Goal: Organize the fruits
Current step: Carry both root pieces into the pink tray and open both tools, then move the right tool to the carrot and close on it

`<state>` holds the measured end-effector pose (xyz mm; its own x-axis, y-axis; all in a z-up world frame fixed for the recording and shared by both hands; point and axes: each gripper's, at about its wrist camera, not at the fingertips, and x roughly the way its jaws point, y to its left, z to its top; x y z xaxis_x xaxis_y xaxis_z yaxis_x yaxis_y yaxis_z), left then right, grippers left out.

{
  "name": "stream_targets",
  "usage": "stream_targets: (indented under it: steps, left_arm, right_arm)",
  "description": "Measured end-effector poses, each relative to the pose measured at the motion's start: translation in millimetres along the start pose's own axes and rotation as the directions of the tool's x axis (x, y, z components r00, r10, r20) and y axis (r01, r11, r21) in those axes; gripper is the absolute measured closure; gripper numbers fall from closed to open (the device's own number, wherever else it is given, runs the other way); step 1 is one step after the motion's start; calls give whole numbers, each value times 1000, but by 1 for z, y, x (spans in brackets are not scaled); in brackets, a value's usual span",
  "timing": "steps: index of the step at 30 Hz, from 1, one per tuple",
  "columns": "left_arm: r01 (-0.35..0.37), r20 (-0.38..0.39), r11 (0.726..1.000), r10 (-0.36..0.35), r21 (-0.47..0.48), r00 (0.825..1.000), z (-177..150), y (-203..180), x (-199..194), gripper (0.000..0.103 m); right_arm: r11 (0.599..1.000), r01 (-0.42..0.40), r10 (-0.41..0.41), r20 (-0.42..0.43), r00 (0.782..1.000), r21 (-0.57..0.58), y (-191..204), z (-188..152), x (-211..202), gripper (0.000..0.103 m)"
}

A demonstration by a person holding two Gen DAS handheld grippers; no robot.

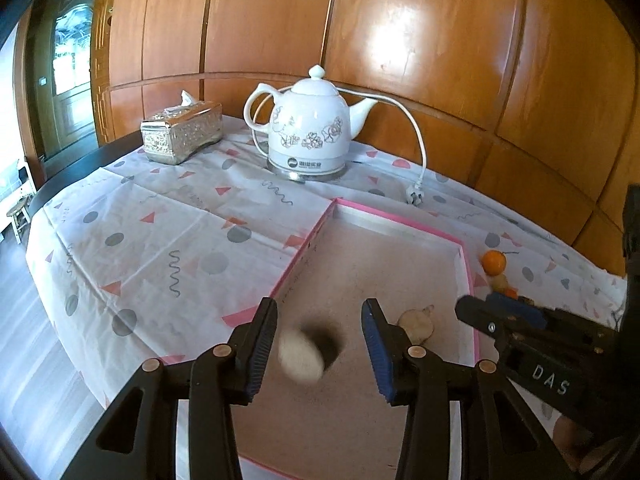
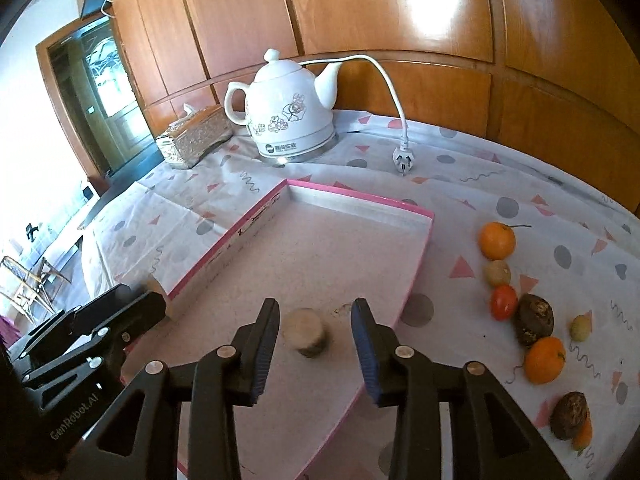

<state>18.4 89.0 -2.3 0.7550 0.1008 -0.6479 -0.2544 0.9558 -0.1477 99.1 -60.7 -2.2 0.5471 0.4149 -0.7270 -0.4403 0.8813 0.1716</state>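
Observation:
A shallow pink-rimmed tray (image 1: 466, 264) lies on the patterned tablecloth; it also shows in the right wrist view (image 2: 424, 240). My left gripper (image 1: 320, 344) is open above the tray, with a blurred pale round fruit (image 1: 301, 358) loose between its fingers. Another pale fruit (image 1: 416, 324) lies in the tray. My right gripper (image 2: 314, 340) is open over a pale round fruit (image 2: 306, 330) resting in the tray. Right of the tray lie two oranges (image 2: 496, 240), a red tomato (image 2: 503, 301), small pale fruits (image 2: 498, 273) and two dark brown fruits (image 2: 535, 319).
A white floral electric kettle (image 1: 308, 128) with its cord and unplugged plug (image 2: 402, 158) stands at the back. A silver tissue box (image 1: 182, 132) sits at the back left. A wood-panelled wall is behind the table; the table edge and floor are to the left.

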Motion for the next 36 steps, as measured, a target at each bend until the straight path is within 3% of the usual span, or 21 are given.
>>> stream_targets:
  steps: [23,30,36]
  left_arm:
    - [67,40,992,-71,109,997,-6,-43,-25,42]
    - [127,-13,979,-127,160,992,-16,-63,-20,38]
    - [207,-76,951,-195,231,978,-28,-90,-15,37]
  right_arm:
    - [972,125,-132,24,991,198,-80,-57,-54,65]
    - [949,185,-196,19,980,254,-109,-78,-74,65]
    - [900,274,-281,-32,959,339,-150,-109,-90,65]
